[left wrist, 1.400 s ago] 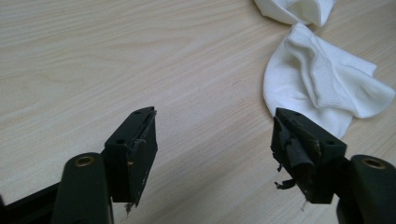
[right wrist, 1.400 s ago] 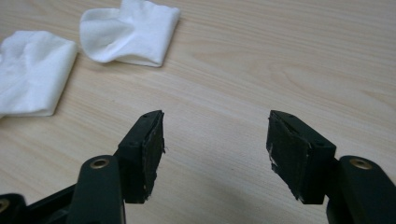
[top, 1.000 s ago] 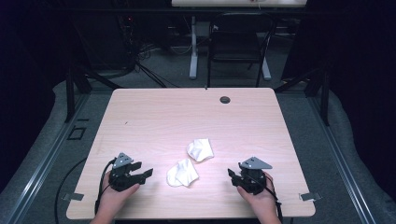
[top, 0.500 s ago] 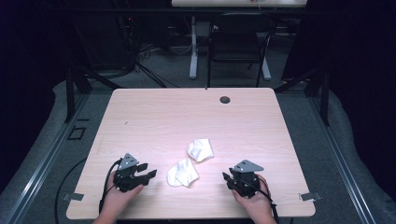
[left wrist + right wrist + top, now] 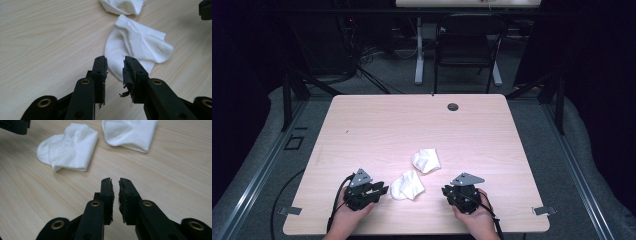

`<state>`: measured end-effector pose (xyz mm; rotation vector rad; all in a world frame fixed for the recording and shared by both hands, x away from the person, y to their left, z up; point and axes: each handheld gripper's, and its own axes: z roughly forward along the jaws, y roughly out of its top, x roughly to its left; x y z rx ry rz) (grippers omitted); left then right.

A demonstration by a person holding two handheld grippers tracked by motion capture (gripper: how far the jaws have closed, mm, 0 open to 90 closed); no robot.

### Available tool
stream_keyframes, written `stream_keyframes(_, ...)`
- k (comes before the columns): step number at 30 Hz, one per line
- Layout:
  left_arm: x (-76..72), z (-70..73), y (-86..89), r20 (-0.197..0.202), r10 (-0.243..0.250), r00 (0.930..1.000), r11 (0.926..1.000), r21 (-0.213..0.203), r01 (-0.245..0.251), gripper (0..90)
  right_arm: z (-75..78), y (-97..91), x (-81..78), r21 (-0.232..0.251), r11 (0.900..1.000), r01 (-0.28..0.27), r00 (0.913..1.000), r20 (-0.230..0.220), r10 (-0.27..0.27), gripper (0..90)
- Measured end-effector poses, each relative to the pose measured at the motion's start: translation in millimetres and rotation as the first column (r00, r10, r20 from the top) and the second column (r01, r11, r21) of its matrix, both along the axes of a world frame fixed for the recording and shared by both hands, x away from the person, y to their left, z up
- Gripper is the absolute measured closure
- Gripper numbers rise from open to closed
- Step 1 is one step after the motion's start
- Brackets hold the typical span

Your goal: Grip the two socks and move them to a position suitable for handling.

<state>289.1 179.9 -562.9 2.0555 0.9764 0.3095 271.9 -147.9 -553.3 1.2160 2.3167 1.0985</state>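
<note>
**Two loose socks, two empty claws closing near them**

The nearer sock (image 5: 407, 185) lies crumpled close to the worktop's front edge, a little left of its middle; the farther sock (image 5: 426, 160) sits just behind it and slightly to the right, the two near each other but apart. Both are soft, folded heaps with loose layers.

The left gripper (image 5: 381, 189) rests low just beside the nearer sock's left side. In the left gripper view its jaws have just been closing and now stand with a narrow gap, nothing between them; the sock's rounded edge lies right beyond the tips. The right gripper (image 5: 448, 191) sits farther to the right along the front edge, clear of both socks, its jaws also just been closing to a thin slit over bare wood, grasping nothing.

The likely trouble: with the gap this narrow, the left jaws may simply shove the sock along the smooth worktop instead of taking it, or nip only the top layer so the heap unfolds and slips out when lifted. The frayed pad lining (image 5: 126, 82) could snag the knit. A push might also bunch the nearer sock into the farther one
</note>
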Motion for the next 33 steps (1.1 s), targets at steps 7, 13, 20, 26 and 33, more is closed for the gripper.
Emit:
stream_keyframes(7, 3.8, -2.1, -9.3, 0.004, -0.030, 0.9995, 0.9993, 0.024, 0.030, 71.8, 2.3, 22.0, 8.8, -0.012, 0.9985, -0.054, 0.9985, -0.009, 0.054, 83.0)
stream_keyframes(13, 13.4, -10.0, -14.7, -0.032, -0.026, 0.9992, 0.9995, 0.016, 0.026, 75.5, 3.4, 38.4, 20.3, -0.020, 0.9980, -0.060, 0.9981, -0.015, 0.059, 88.8)
stream_keyframes(20, 18.5, -12.9, -17.9, -0.029, -0.034, 0.9990, 0.9987, 0.037, 0.035, 78.4, -0.6, 52.1, 30.8, -0.002, 0.9986, -0.054, 0.9984, -0.017, 0.053, 89.3)
stream_keyframes(26, 17.8, -16.7, -20.7, -0.035, -0.043, 0.9985, 0.9976, 0.052, 0.045, 79.7, -8.7, 62.5, 38.0, 0.024, 0.9985, -0.049, 0.9983, -0.030, 0.050, 87.4)
stream_keyframes(33, 16.5, -18.6, -21.6, -0.029, -0.042, 0.9987, 0.9978, 0.050, 0.043, 81.4, -12.6, 69.9, 40.0, 0.026, 0.9977, -0.063, 0.9977, -0.023, 0.063, 89.0)
